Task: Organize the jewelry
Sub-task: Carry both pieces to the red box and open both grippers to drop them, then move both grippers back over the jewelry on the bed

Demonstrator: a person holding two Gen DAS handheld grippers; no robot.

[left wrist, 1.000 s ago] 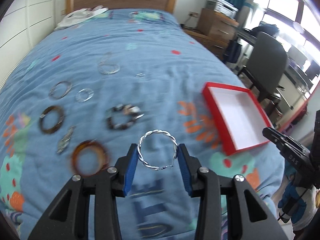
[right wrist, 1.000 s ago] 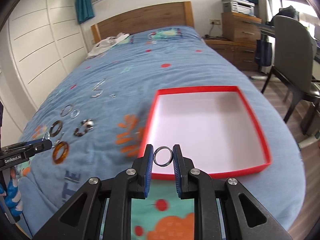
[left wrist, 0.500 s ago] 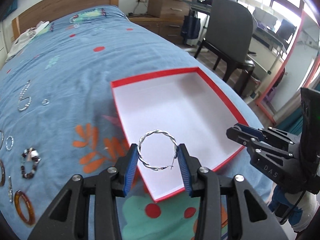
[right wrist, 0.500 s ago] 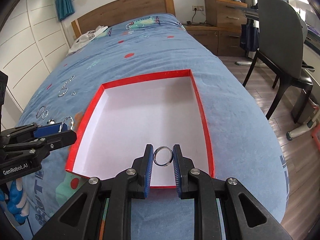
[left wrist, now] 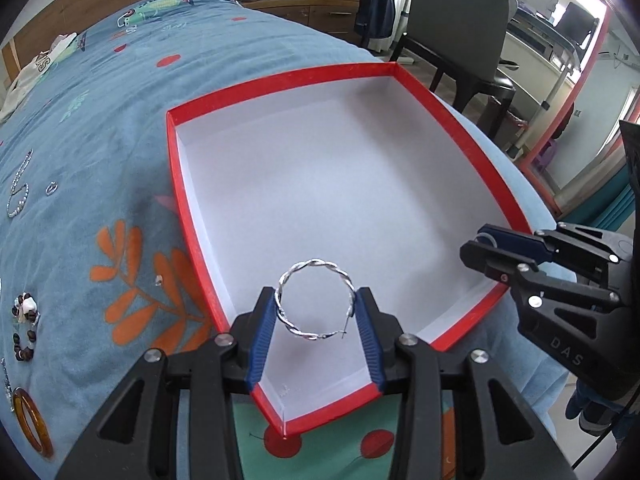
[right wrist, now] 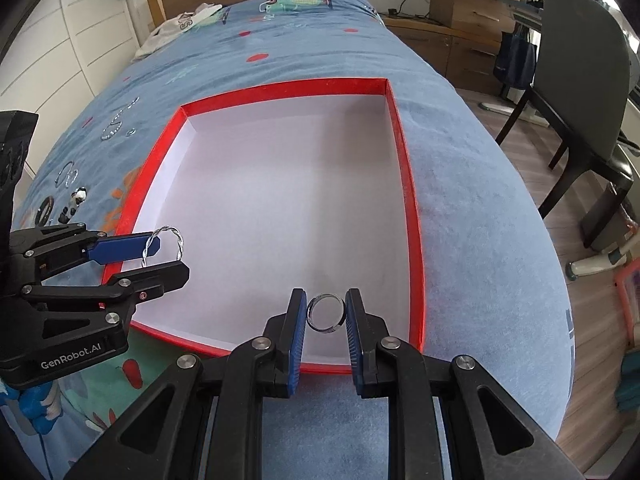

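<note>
A red box (left wrist: 175,148) with a white inside lies on the blue bedspread; it also shows in the right wrist view (right wrist: 405,148). My left gripper (left wrist: 316,306) is shut on a twisted silver hoop (left wrist: 296,269), held over the box's near corner; it also shows in the right wrist view (right wrist: 162,254). My right gripper (right wrist: 326,312) is shut on a small silver ring (right wrist: 325,328), held over the box's near edge; it also shows in the left wrist view (left wrist: 478,248). More jewelry lies on the bed to the left: a beaded bracelet (left wrist: 24,330) and an amber bangle (left wrist: 34,426).
A silver chain (left wrist: 18,196) and small ring (left wrist: 51,188) lie further left on the bed. A dark chair (right wrist: 580,60) and wooden drawers (right wrist: 468,4) stand to the right of the bed. White clothing (right wrist: 176,28) lies by the headboard.
Both grippers have moved closer over the red box with their pieces still held. The left gripper swung right, away from the jewelry spread on the bed.
</note>
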